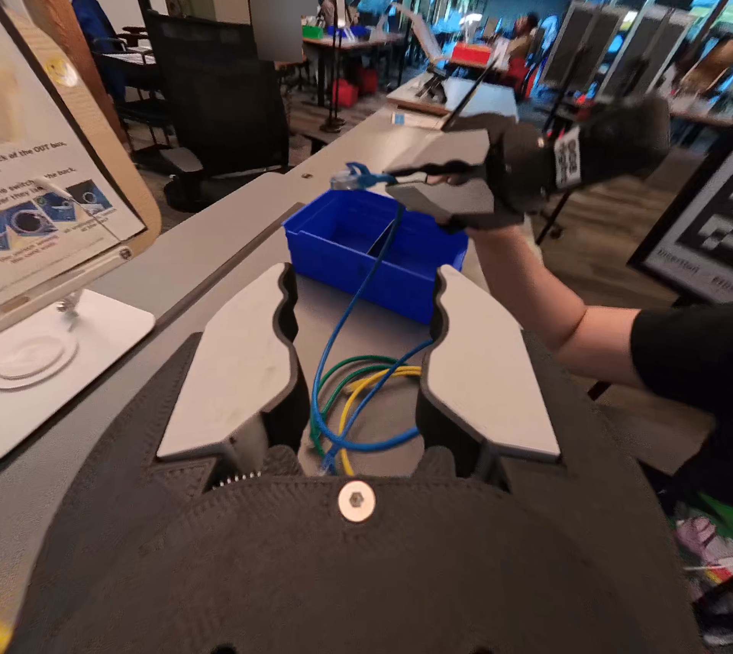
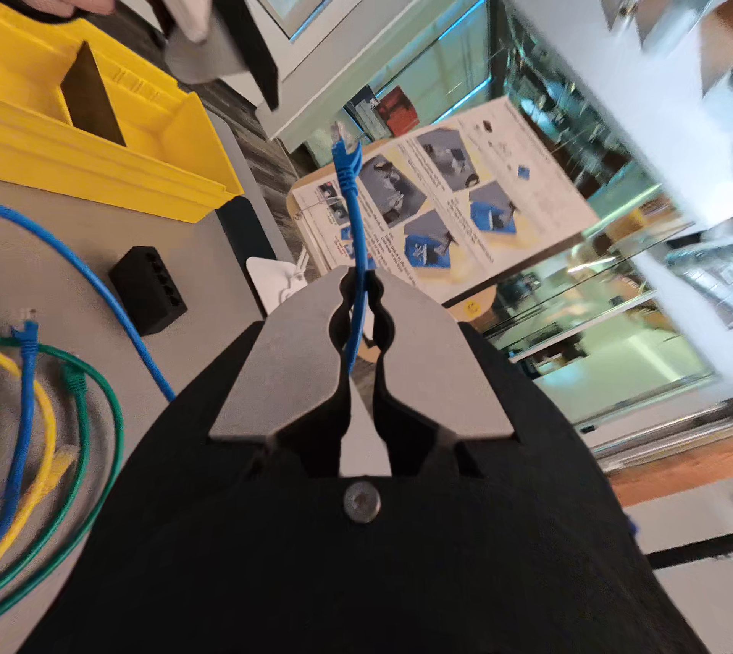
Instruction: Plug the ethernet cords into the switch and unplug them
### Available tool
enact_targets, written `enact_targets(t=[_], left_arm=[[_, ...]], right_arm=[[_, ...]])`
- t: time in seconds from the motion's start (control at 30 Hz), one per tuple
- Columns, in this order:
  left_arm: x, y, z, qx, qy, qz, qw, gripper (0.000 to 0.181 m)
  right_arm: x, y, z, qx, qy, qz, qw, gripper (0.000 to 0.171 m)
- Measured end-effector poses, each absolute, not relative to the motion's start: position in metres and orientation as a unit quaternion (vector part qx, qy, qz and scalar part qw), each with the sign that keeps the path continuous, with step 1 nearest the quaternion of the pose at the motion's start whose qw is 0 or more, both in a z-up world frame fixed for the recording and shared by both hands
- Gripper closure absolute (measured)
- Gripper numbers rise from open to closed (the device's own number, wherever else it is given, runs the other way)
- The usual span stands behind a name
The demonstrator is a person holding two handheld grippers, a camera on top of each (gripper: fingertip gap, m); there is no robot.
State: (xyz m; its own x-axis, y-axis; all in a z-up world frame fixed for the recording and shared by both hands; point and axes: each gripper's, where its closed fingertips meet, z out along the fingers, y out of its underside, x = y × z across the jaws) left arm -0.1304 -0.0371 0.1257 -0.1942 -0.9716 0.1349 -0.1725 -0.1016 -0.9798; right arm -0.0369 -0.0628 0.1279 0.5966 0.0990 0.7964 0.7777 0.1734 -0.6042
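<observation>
My right gripper is shut on a blue ethernet cord just behind its clear plug, and holds it up in the air. It also shows in the left wrist view, above the blue bin, with the blue cord hanging down from it. My left gripper is open and empty, over the grey table above a loose pile of green, yellow and blue cords. The black switch lies on the table with its row of ports facing up, nothing plugged in. The cord pile lies to its left.
A blue bin stands on the table beyond my left gripper. A yellow bin stands behind the switch. An instruction sheet on a stand is at the left. Chairs, desks and a person are far behind. Spacing between my two grippers at the tips: around 11 cm. It is some 25 cm from my left tips to the black switch.
</observation>
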Motion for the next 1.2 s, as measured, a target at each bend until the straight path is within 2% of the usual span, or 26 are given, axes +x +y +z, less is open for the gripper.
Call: enact_targets(t=[0.1, 0.33, 0.47, 0.53, 0.63, 0.7, 0.77, 0.83, 0.87, 0.93, 1.07, 1.13, 1.2], left_arm=[[-0.121, -0.037, 0.122, -0.512, 0.538, -0.579, 0.337, 0.116], [-0.108, -0.035, 0.107, -0.513, 0.535, -0.592, 0.317, 0.154], [-0.11, -0.045, 0.107, -0.482, 0.561, -0.598, 0.31, 0.168], [-0.111, -0.043, 0.108, -0.479, 0.571, -0.581, 0.328, 0.169], [-0.113, -0.032, 0.11, -0.494, 0.561, -0.559, 0.359, 0.169], [-0.117, -0.028, 0.116, -0.491, 0.548, -0.575, 0.358, 0.17], [-0.122, -0.026, 0.12, -0.485, 0.544, -0.585, 0.355, 0.169], [-0.126, -0.026, 0.123, -0.48, 0.547, -0.583, 0.36, 0.169], [-0.128, -0.03, 0.125, -0.471, 0.552, -0.586, 0.36, 0.169], [-0.132, -0.043, 0.13, -0.439, 0.57, -0.595, 0.358, 0.169], [-0.131, -0.061, 0.122, -0.416, 0.62, -0.56, 0.36, 0.169], [-0.131, -0.067, 0.119, -0.408, 0.634, -0.552, 0.357, 0.169], [-0.132, -0.073, 0.12, -0.401, 0.638, -0.557, 0.348, 0.169]], right_arm=[[-0.057, -0.062, 0.121, -0.579, -0.405, -0.265, 0.656, 0.164], [-0.069, -0.059, 0.108, -0.572, -0.438, -0.272, 0.638, 0.165], [-0.07, -0.055, 0.103, -0.571, -0.444, -0.271, 0.635, 0.164], [-0.071, -0.052, 0.101, -0.581, -0.437, -0.238, 0.644, 0.164], [-0.079, -0.063, 0.126, -0.536, -0.41, -0.219, 0.705, 0.145], [-0.109, -0.086, 0.141, -0.49, -0.417, -0.127, 0.755, 0.148], [-0.146, -0.103, 0.135, -0.487, -0.436, 0.072, 0.753, 0.167], [-0.161, -0.084, 0.113, -0.559, -0.383, 0.231, 0.698, 0.161], [-0.162, -0.068, 0.098, -0.599, -0.349, 0.274, 0.667, 0.149], [-0.159, -0.044, 0.08, -0.631, -0.28, 0.331, 0.644, 0.14], [-0.14, -0.045, 0.102, -0.539, -0.195, 0.415, 0.706, 0.132], [-0.134, -0.057, 0.117, -0.5, -0.205, 0.423, 0.727, 0.134], [-0.133, -0.067, 0.124, -0.486, -0.237, 0.403, 0.738, 0.149]])
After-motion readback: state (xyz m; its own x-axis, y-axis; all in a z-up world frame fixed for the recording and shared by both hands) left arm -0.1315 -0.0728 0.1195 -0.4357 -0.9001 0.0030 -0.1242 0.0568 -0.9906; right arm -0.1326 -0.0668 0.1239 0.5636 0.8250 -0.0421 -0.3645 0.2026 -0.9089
